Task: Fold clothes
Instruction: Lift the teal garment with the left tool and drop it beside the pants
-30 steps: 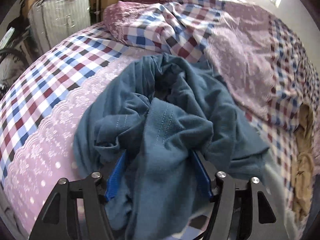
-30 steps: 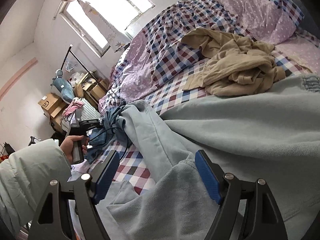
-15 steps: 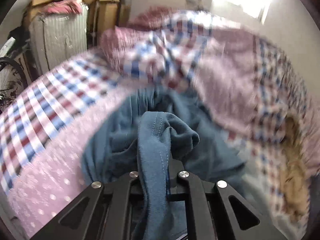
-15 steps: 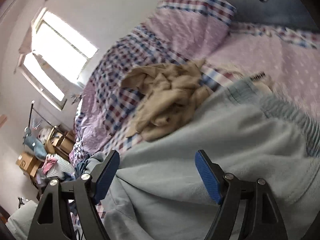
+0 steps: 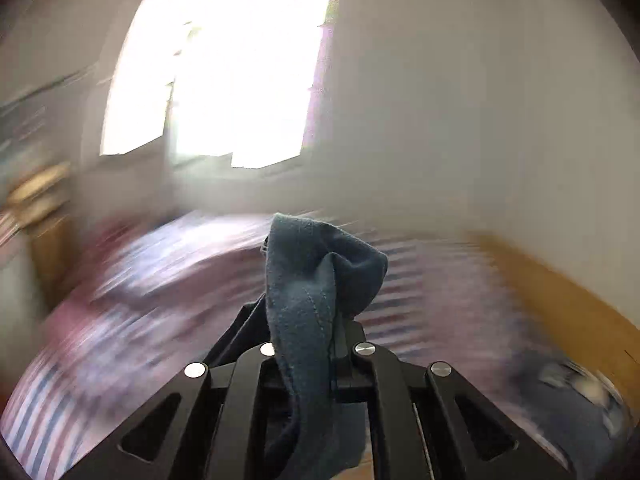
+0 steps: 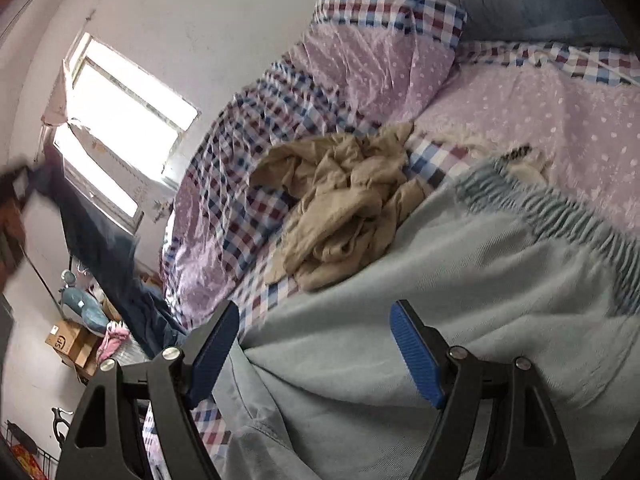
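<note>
My left gripper (image 5: 304, 320) is shut on a fold of the dark teal-blue garment (image 5: 316, 276), which bunches above the jaws and drapes down between the black arms. In the right wrist view that same garment (image 6: 96, 240) hangs stretched in the air at the left, below the blurred left gripper (image 6: 16, 188). My right gripper (image 6: 316, 312) is open, its blue pads (image 6: 416, 356) wide apart just above a pale grey-blue garment (image 6: 420, 288) spread on the bed, elastic waistband at the right. Nothing is between its pads.
A crumpled tan garment (image 6: 344, 200) lies on the checked and lilac dotted bedding (image 6: 540, 112), beyond the pale one. A lilac pillow (image 6: 380, 60) and a dark blue cushion (image 6: 540, 4) sit by the wooden headboard. A bright window (image 6: 124, 120) and cardboard boxes (image 6: 72, 344) are at left.
My left gripper closed on the blue garment and lifted it off the bed, its view swinging up toward the window. My right gripper swung across the pale garment and stayed open.
</note>
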The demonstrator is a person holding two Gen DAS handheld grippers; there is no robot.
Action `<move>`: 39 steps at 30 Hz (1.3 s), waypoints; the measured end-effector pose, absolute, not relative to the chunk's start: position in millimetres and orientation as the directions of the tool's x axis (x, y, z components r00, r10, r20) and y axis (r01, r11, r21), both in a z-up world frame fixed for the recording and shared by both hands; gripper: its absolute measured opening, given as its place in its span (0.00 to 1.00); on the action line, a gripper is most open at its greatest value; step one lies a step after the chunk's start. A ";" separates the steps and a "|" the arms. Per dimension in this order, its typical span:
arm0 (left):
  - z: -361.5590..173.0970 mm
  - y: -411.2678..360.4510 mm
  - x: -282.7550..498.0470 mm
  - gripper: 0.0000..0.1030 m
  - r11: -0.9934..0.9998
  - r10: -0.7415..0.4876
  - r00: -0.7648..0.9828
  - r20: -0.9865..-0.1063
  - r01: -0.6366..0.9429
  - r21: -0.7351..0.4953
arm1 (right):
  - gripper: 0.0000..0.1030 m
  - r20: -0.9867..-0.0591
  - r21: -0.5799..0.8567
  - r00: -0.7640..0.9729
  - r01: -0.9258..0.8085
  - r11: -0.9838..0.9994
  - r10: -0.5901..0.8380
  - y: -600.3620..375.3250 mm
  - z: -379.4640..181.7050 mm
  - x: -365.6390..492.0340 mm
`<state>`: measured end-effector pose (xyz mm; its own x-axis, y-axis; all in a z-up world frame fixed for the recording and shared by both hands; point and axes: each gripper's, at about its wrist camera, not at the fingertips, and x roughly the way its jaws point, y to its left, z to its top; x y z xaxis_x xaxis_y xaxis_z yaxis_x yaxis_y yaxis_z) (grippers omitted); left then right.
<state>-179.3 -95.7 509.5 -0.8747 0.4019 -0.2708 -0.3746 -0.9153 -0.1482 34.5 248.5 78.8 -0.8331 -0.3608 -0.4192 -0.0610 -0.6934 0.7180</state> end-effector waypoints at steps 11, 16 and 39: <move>349.0 -15.6 -195.1 0.60 -0.876 0.482 -0.669 -0.567 -0.344 -0.338 | 0.79 -0.385 0.696 -0.887 -0.097 -0.711 -0.256 289.0 104.2 56.7; 359.2 -86.5 -129.6 0.63 -0.882 0.442 -0.726 -0.526 -0.245 -0.403 | 0.79 -0.391 0.692 -0.838 0.005 -0.722 -0.381 274.3 106.2 44.0; 655.6 -263.5 393.7 0.96 -0.915 0.225 -0.973 -0.059 -0.190 -0.355 | 0.79 -0.208 0.249 -0.580 0.747 -0.616 -0.788 106.5 378.8 203.2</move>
<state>393.7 -263.5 655.6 -0.9727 0.2246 -0.0590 -0.1898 -0.9153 -0.3553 203.2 106.5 378.8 -0.5801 -0.7875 -0.2081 0.7472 -0.6162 0.2491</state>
